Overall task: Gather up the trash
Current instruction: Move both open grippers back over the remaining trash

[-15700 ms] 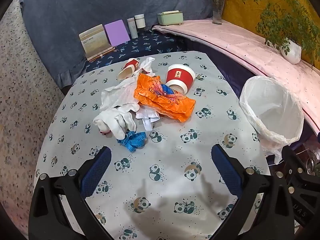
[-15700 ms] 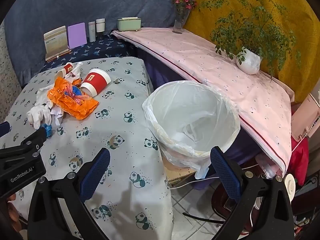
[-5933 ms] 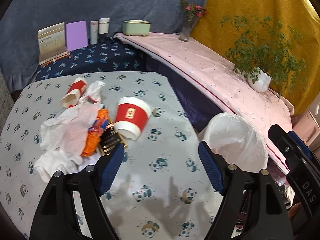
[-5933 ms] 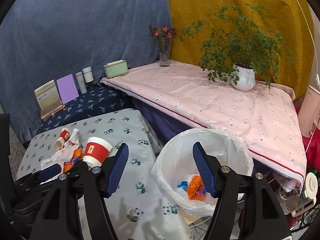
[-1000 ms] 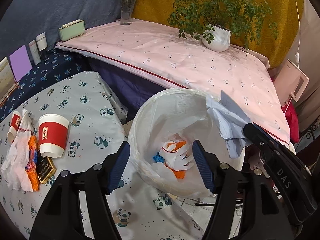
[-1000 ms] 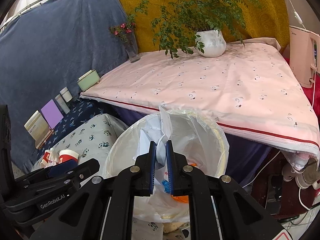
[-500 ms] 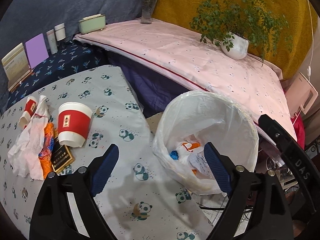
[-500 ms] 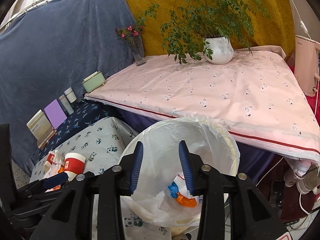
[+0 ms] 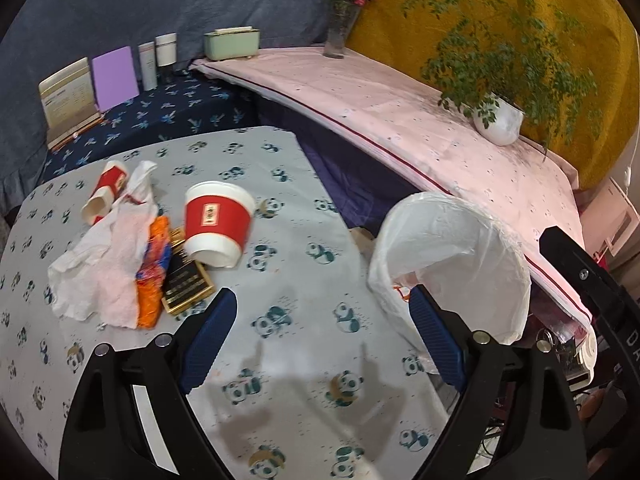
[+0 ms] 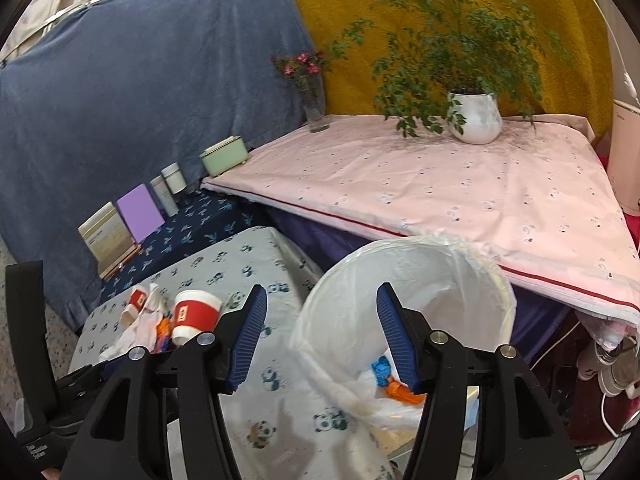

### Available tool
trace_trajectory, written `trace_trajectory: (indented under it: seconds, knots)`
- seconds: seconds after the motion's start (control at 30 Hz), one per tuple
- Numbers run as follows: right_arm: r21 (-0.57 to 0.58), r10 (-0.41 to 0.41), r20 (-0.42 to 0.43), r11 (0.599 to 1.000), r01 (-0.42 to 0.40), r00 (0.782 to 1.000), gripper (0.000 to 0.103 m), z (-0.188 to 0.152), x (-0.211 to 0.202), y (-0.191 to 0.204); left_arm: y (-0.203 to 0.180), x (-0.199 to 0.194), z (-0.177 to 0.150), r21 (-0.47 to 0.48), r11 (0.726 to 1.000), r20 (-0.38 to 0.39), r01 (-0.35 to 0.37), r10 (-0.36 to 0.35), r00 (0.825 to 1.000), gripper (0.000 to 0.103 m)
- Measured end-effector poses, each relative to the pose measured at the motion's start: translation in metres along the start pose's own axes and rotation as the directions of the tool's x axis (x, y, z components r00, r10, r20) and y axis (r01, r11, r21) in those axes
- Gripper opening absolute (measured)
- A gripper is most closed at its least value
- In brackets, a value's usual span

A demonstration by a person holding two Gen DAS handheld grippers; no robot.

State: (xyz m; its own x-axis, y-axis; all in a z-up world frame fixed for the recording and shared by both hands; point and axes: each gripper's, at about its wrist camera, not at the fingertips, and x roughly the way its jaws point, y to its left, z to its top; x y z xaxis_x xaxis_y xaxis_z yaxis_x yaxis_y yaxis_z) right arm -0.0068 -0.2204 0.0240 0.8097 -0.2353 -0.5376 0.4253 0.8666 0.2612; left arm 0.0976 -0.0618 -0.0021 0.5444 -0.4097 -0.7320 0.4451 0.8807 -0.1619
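A white-lined trash bin (image 9: 460, 264) (image 10: 420, 292) stands off the right edge of the panda-print table (image 9: 288, 312); blue and orange scraps (image 10: 390, 380) lie at its bottom. Trash on the table: a big red-banded paper cup (image 9: 218, 224) (image 10: 196, 314) on its side, a small red cup (image 9: 106, 192), a crumpled white tissue (image 9: 104, 256), an orange wrapper (image 9: 154, 268) and a black-and-gold packet (image 9: 186, 280). My left gripper (image 9: 320, 336) hangs open and empty over the table, right of the pile. My right gripper (image 10: 320, 340) sits above the bin's near rim, jaws opening with nothing between them.
A pink-covered surface (image 10: 440, 188) behind the bin carries a potted plant (image 10: 474, 118) and a flower vase (image 10: 314, 100). On a dark blue shelf (image 9: 160, 116) stand a purple card, jars and a green box. Cables and clutter lie on the floor at the right.
The right gripper let a white paper drop into the bin and its jaws spread apart. The left gripper swung from over the bin leftward to the table, opening wider.
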Motion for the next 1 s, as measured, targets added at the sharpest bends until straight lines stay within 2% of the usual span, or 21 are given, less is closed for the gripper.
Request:
trace_trajectory:
  seconds: [0.5,0.57,1.0]
  knots:
    - [-0.117,0.089,-0.073,0.988,-0.097,0.993,0.059,-0.023,0.004,0.083,0.1,-0.029,-0.022,-0.138,0.98,0.017,-0.142,0.145,0.989,0.086]
    - [-0.129,0.101,-0.087,0.985,-0.112,0.991,0.059,-0.026,0.008,0.094,0.115,-0.032,-0.026,-0.163,0.974,0.016,-0.157,0.162,0.987,0.089]
    - [-0.19,0.147,-0.173,0.965,-0.18,0.974,0.064,-0.054,0.034,0.151,0.204,-0.036,-0.044,-0.28,0.927,-0.031,-0.249,0.25,0.968,0.091]
